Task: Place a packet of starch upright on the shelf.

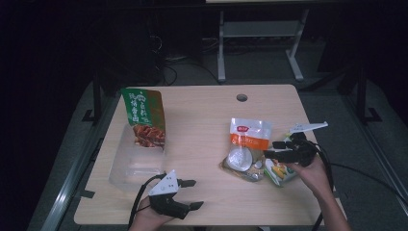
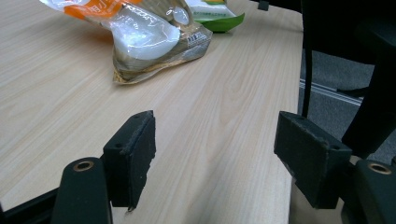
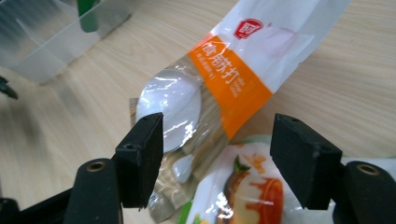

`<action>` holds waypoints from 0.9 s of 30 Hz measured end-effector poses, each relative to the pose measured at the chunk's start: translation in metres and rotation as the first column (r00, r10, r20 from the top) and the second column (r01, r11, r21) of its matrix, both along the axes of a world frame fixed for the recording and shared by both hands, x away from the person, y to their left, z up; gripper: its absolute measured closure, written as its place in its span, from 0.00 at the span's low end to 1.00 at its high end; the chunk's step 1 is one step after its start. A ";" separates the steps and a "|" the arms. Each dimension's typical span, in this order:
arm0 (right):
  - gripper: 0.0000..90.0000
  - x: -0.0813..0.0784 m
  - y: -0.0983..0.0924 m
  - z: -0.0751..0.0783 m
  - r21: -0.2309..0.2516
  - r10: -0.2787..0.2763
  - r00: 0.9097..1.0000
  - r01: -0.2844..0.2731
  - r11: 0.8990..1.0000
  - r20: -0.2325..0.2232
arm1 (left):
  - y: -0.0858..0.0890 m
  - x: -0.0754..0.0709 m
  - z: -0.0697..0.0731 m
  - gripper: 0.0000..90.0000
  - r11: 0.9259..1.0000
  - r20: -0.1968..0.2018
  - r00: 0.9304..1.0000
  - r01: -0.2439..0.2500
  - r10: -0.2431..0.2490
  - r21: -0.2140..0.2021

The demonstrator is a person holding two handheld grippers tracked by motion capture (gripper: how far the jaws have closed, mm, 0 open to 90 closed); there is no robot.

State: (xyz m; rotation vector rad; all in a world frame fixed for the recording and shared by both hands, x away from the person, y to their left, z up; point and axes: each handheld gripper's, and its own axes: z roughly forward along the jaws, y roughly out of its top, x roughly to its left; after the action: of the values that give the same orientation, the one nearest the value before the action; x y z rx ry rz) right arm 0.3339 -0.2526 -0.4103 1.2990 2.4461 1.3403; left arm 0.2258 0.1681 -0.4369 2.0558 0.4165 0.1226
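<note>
A white and orange packet (image 1: pixel 248 139) with a clear lower half lies on the table's right side. It partly overlaps a green snack packet (image 1: pixel 279 172). My right gripper (image 1: pixel 272 148) hovers open just above both, jaws pointing left. In the right gripper view, the orange packet (image 3: pixel 219 79) and the green packet (image 3: pixel 252 186) lie below the right gripper (image 3: pixel 217 158), with nothing pinched. My left gripper (image 1: pixel 193 194) stands open near the front edge. In the left gripper view, this left gripper (image 2: pixel 215 154) is empty and faces the orange packet (image 2: pixel 149 32).
A clear plastic bin (image 1: pixel 120 168) sits at the left with a tall green and brown snack bag (image 1: pixel 144 118) standing in it. The wooden table (image 1: pixel 202 125) has a cable hole (image 1: pixel 242 97) at the back. Its right edge (image 2: pixel 299 70) drops to grey floor.
</note>
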 end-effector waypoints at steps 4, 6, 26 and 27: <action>0.38 0.011 0.002 -0.006 -0.007 -0.017 1.000 0.017 1.000 -0.025 | 0.000 0.000 0.000 0.32 1.000 0.002 1.000 0.004 -0.004 0.004; 0.39 0.015 0.004 -0.010 -0.012 -0.022 0.999 0.021 1.000 -0.039 | 0.000 -0.001 0.000 0.32 1.000 -0.002 1.000 0.002 -0.002 0.002; 0.65 0.048 0.033 -0.019 0.037 -0.018 0.993 0.022 0.999 -0.113 | 0.001 -0.002 0.002 0.32 1.000 0.002 1.000 0.002 -0.002 0.000; 0.70 0.050 0.034 -0.020 0.036 -0.030 0.994 0.034 0.999 -0.109 | 0.001 -0.002 0.003 0.32 1.000 0.014 1.000 0.007 -0.007 0.005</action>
State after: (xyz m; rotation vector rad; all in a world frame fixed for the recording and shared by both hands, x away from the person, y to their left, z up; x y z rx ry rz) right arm 0.3838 -0.2189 -0.4300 1.4511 2.4690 1.3492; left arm 0.2243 0.1690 -0.4342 2.0601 0.4005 0.1337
